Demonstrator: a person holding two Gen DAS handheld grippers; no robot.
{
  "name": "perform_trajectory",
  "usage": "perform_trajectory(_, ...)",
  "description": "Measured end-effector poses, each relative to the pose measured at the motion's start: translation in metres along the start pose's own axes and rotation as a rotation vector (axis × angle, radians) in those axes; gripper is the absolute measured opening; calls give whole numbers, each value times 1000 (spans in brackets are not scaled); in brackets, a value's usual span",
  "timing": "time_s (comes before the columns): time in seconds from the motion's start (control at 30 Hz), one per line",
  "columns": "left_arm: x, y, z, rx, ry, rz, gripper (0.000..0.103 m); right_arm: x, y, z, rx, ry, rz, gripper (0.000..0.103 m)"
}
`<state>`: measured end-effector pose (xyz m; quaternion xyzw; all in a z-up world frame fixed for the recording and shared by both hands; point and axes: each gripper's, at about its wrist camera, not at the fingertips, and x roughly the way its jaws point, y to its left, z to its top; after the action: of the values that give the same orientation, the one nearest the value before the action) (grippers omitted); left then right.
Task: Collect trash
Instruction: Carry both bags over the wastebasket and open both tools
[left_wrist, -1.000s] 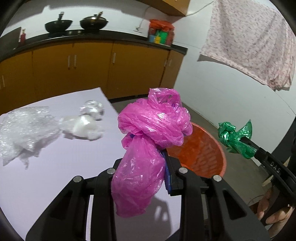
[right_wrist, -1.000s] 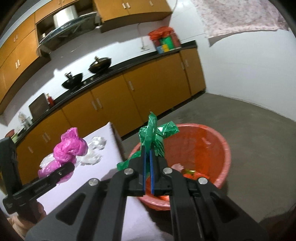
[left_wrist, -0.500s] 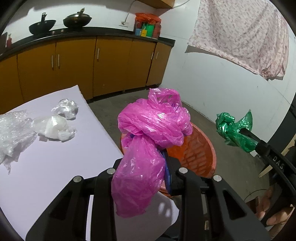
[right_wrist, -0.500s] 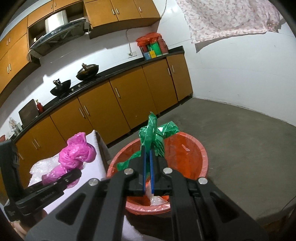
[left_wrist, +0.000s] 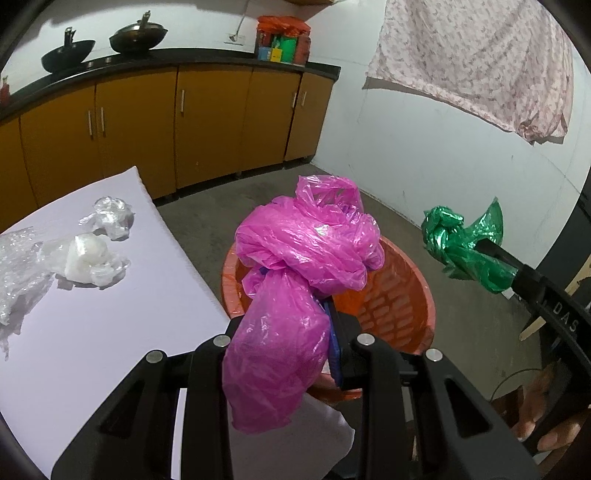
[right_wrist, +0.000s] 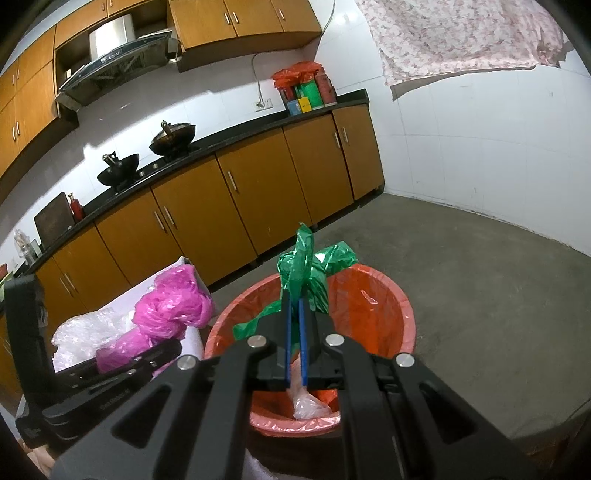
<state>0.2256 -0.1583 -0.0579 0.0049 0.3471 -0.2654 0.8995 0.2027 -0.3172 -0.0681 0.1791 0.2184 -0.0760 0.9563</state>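
Carrying step: both grippers held bagged trash up by the bin; judged from this, the drop was the step in hand and not yet done.
Left gripper: its fingers were pinched on the pink bag, which hung in a crumpled knot over the bin's near rim, at 6 o'clock of the bin in the left view.
Right gripper: its blue pads were pressed together on the green bag, held above the bin's mouth in its own view; in the left view it sat at 3 o'clock of the pink bag, apart from it.
Next move: each gripper would likely need to be fully over the opening, then spread its fingers so the bag falls clear; thin plastic might cling to the pads.
Bin: a red basket lined with a red bag, on the floor just beside the table; pale plastic lay at its bottom, toward 6 o'clock, and the rest of its inside was partly hidden.
Table: clear plastic scraps remained at its 10 o'clock, well apart from both grippers, so collecting looked unfinished.
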Motion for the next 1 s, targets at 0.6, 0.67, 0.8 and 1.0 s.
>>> perform_trajectory(0.6,26,-20,7,69,27,-19,30,20,-6,8,20,0,-7,5)
perform_trajectory(0.67,32,-23,8,74,35,-20,30,24,-7,9,22,4,-10,9)
perform_trajectory(0.8,42,-24,6,66,61,-19,39,30,-14,9,57,23,-4,13)
perform_trajectory(1.0,39,-14,-2,51,74,2,50,20,-25,4,78,11,-33,34)
